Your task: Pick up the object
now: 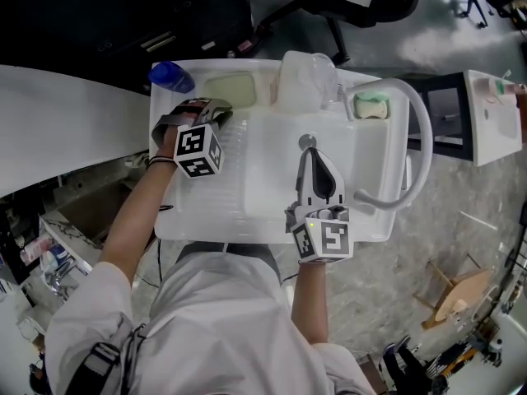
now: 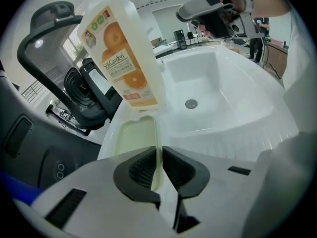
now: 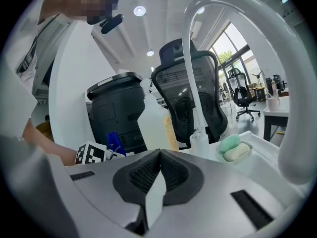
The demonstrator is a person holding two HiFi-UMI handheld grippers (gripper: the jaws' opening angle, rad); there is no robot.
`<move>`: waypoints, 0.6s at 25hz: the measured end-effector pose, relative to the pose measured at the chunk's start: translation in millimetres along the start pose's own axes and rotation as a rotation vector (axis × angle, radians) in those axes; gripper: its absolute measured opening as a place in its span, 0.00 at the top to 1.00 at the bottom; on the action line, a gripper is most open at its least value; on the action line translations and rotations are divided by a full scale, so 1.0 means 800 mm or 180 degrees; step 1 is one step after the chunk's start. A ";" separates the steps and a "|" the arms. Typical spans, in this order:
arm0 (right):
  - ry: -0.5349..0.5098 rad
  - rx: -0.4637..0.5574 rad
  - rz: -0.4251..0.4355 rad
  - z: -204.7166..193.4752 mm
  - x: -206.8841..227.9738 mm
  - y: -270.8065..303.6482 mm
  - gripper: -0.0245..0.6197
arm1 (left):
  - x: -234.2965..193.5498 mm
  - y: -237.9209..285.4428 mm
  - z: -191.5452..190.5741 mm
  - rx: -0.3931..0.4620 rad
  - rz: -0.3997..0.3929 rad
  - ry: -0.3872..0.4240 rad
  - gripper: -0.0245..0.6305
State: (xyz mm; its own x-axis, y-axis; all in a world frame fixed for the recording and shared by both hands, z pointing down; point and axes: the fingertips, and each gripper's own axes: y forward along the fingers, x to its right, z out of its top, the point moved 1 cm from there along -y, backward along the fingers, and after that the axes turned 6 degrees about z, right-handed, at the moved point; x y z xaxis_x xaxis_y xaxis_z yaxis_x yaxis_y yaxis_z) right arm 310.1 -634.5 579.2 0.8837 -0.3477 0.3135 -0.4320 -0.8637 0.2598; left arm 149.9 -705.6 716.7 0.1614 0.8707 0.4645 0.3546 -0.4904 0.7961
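Office room, swivel chairs behind; white sink (image 1: pixel 247 225) on a stand.

- Left gripper (image 2: pixel 159 150): jaws all but closed, a sliver between the tips, nothing held.
- Right gripper (image 3: pixel 159 152): jaws together, empty, hanging over the basin, well apart from the work.
- Likely object: pale yellow pad (image 2: pixel 131 138) on the back ledge. Could be a shallow tray, cannot tell. It lies just ahead of the left jaw tips and slightly to their left; its near edge shows through the slit.
- Orange-labelled jug (image 2: pixel 126 48) stands just beyond the pad, further along the jaw line.

Judgement, step in hand is the approach. The jaws need opening wide first, then shifting left to straddle the pad's narrow width and closing low. Keep the tips short of the jug.
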 end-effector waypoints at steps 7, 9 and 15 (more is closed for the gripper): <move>-0.0068 0.0046 0.0041 0.011 -0.020 -0.012 0.95 | -0.007 -0.045 0.016 0.0220 0.0123 -0.0371 0.88; -0.0082 0.0069 0.0035 0.016 -0.026 -0.017 0.95 | -0.011 -0.062 0.020 0.0285 0.0204 -0.0430 0.88; -0.0186 0.0176 0.0012 0.029 -0.055 -0.042 0.95 | -0.011 -0.119 0.033 0.0513 0.0415 -0.0532 0.88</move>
State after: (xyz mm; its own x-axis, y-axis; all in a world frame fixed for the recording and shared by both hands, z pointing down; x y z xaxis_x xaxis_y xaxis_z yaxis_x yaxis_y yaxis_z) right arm 290.1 -598.5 535.7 0.8918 -0.3703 0.2601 -0.4261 -0.8806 0.2074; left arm 139.1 -665.8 626.2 0.3605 0.8010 0.4779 0.4607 -0.5984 0.6555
